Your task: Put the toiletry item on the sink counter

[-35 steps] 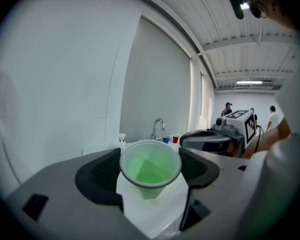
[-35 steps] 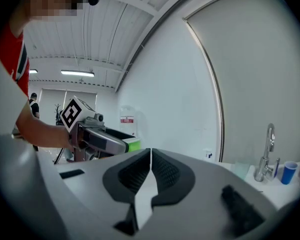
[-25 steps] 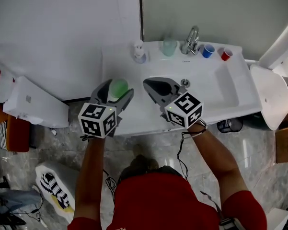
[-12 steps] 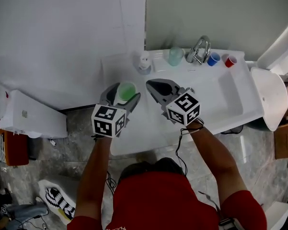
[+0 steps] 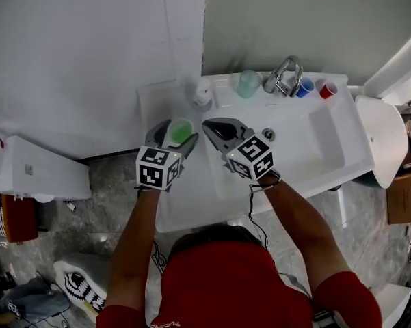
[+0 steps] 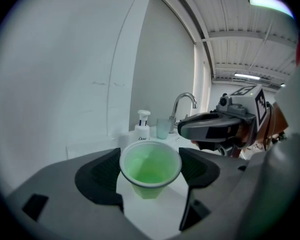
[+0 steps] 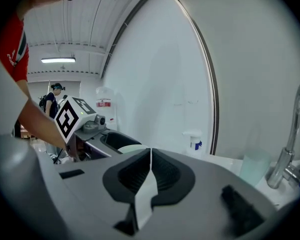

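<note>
My left gripper [image 5: 174, 134] is shut on a green plastic cup [image 5: 180, 130], held upright above the left part of the white sink counter [image 5: 165, 96]. In the left gripper view the green cup [image 6: 150, 169] sits squeezed between both jaws of that gripper [image 6: 150, 170], its inside empty. My right gripper [image 5: 219, 127] hangs just right of the cup over the basin's left side, jaws shut with nothing in them [image 7: 150, 170].
At the back of the counter stand a white pump bottle [image 5: 202, 96], a pale teal cup [image 5: 248, 83], a chrome tap [image 5: 283, 76], a blue cup [image 5: 303, 87] and a red cup [image 5: 326, 89]. A white toilet [image 5: 381, 137] is at the right.
Both grippers and the green cup have moved forward, closer to the wall end of the counter. The left gripper's hold on the cup is unchanged.
</note>
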Tool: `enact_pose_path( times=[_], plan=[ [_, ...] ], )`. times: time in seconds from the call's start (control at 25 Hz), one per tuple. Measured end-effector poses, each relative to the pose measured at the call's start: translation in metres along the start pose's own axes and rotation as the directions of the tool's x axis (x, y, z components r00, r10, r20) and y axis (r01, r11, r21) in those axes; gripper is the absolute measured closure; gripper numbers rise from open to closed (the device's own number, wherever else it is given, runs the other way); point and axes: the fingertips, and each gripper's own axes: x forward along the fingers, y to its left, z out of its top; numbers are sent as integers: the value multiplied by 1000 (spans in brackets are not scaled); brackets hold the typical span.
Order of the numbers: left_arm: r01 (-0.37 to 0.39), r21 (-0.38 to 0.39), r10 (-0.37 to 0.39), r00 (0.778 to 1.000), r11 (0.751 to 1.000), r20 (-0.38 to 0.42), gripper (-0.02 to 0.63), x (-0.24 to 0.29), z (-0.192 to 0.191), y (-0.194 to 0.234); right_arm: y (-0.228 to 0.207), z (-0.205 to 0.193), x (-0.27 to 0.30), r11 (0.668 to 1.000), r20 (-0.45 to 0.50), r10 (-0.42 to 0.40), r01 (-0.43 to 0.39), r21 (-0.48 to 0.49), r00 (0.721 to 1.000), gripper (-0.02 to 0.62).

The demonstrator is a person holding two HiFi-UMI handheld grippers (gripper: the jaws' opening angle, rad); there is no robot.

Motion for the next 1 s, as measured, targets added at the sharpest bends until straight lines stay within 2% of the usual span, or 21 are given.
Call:
enact_pose_path(
  times=[0.4,1.0],
  plan=[
    [-29,7,29,998,1000,-59,235,23,-26,15,-7,-15,9,999,-23,26,-25,20,999,565],
    [-42,10,43,996,999,-75,235,35,-40,18,-12,-21,5,999,-38,47,-46,23,998,565]
  ],
)
